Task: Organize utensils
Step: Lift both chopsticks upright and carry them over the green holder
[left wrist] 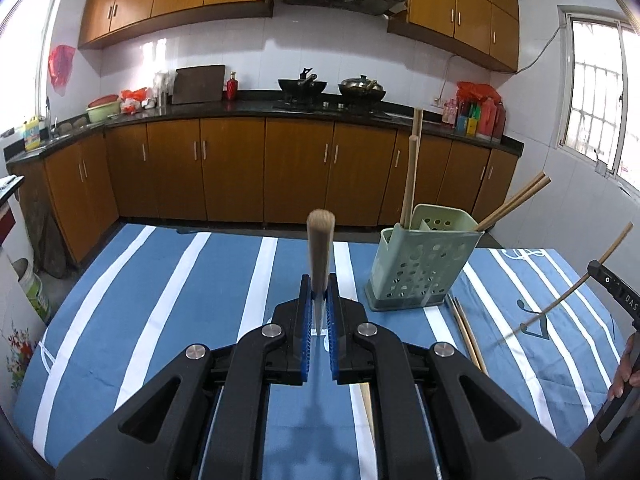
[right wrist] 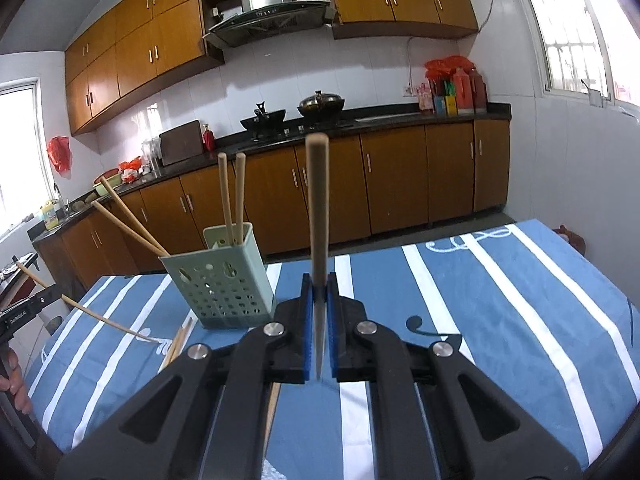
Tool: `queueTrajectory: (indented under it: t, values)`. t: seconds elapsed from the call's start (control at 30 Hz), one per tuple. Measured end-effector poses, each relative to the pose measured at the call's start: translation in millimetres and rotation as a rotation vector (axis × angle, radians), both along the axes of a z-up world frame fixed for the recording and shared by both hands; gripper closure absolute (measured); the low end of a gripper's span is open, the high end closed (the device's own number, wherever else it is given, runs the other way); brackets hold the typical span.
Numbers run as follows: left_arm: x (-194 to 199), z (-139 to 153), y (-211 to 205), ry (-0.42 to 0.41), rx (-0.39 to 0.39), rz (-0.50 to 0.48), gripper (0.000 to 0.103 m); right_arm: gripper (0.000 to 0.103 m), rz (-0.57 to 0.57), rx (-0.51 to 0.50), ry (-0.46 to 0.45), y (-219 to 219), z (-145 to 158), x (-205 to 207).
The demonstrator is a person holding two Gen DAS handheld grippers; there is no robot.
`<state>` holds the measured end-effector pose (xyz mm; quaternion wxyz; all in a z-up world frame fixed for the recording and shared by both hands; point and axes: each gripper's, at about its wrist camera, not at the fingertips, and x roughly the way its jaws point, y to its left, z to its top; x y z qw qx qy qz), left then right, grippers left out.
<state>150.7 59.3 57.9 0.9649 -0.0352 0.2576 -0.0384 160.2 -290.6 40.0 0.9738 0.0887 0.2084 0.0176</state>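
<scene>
A pale green perforated utensil holder (left wrist: 420, 268) stands on the blue striped tablecloth (left wrist: 160, 300) with several wooden chopsticks (left wrist: 412, 168) in it; it also shows in the right wrist view (right wrist: 224, 280). My left gripper (left wrist: 319, 300) is shut on a wooden chopstick (left wrist: 320, 252), held up to the left of the holder. My right gripper (right wrist: 319, 300) is shut on another chopstick (right wrist: 318, 216), to the right of the holder. Two loose chopsticks (left wrist: 466, 332) lie on the cloth by the holder's base.
The right gripper and hand show at the right edge of the left wrist view (left wrist: 616, 292). The left one shows at the left edge of the right wrist view (right wrist: 24, 312). Kitchen cabinets and a counter (left wrist: 280, 160) stand beyond the table's far edge.
</scene>
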Motion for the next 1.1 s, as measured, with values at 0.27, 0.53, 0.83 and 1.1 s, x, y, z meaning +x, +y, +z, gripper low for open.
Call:
queueTrajectory:
  t: [0.27,0.53,0.83,1.1]
  values:
    - [-6.0,34.9,-18.8,-0.069,-0.012,-0.077,0.096,0.095,0.079,0.013,-0.11,12.5,46.3,-9.4]
    - [-8.4,91.5,-43.3,-0.235,-0.076,-0.135,0.096,0.095,0.158,0.066,-0.287,30.1,103.8,-21.1]
    - [32.5,120.0,-73.5,-0.398,-0.123,-0.064,0.096,0.095,0.133,0.057,-0.365,47.3,115.4,20.7]
    - [73.6,97.6,-92.0,-0.44,-0.101,0.002,0.096,0.095,0.115,0.073,-0.306,49.8,95.9,73.8]
